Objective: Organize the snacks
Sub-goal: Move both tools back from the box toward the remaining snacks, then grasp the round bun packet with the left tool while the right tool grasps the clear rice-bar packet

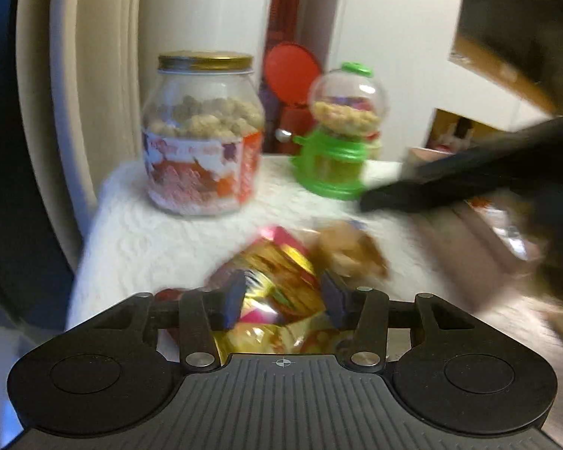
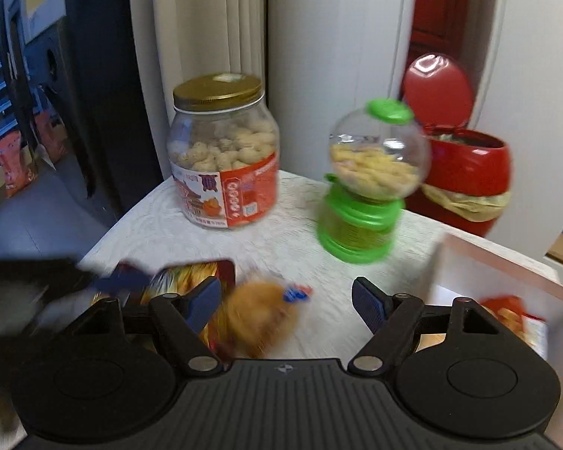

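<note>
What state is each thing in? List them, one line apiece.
Snack jar: upright, gold lid on, partly full.
Green candy dispenser: upright, cap on, globe about half full.
Red bin: lid up, liner in.
Yellow snack packet: lying flat between the left gripper's open jaws.
Right gripper: open, empty.

Clear jar point(image 2: 223, 153) with shiny gold metal lid point(image 2: 217, 90); glossy foil packet point(image 1: 277, 281); seemingly nubby white cloth point(image 2: 281, 240).
</note>
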